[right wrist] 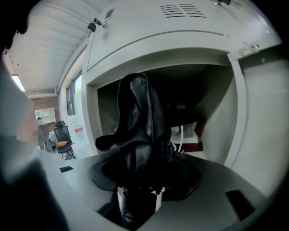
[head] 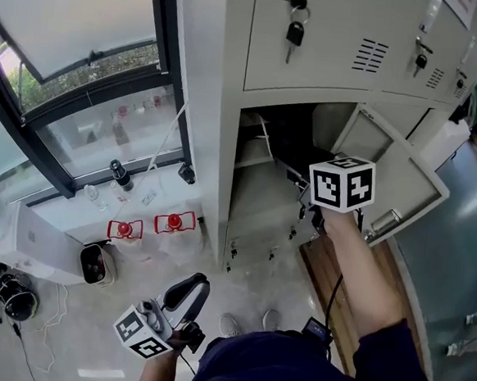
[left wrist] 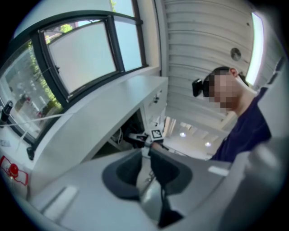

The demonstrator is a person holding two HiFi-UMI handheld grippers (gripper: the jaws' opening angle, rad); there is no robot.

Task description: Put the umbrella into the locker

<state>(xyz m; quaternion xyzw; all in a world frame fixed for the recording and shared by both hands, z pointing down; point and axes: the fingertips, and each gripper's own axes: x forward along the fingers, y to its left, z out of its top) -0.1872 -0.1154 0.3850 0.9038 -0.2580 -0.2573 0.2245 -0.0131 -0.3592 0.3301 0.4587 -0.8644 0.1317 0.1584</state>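
A black folded umbrella [right wrist: 137, 122] stands up between the jaws of my right gripper [right wrist: 137, 180], which is shut on it low down. In the right gripper view the umbrella's tip reaches toward the open locker compartment [right wrist: 198, 103]. The head view shows the right gripper [head: 308, 195] and its marker cube at the mouth of that compartment [head: 258, 199], with the grey door [head: 395, 186] swung out to the right. My left gripper [head: 191, 291] hangs low by my body, away from the locker. Its jaws [left wrist: 145, 173] are nearly together with nothing between them.
Keys [head: 295, 30] hang in the locker door above. A white cable [right wrist: 182, 137] and a red item [right wrist: 201, 131] lie inside the compartment. Left of the lockers are a window and a sill [head: 73, 205]; two red-capped bottles [head: 149, 226] stand on the floor there.
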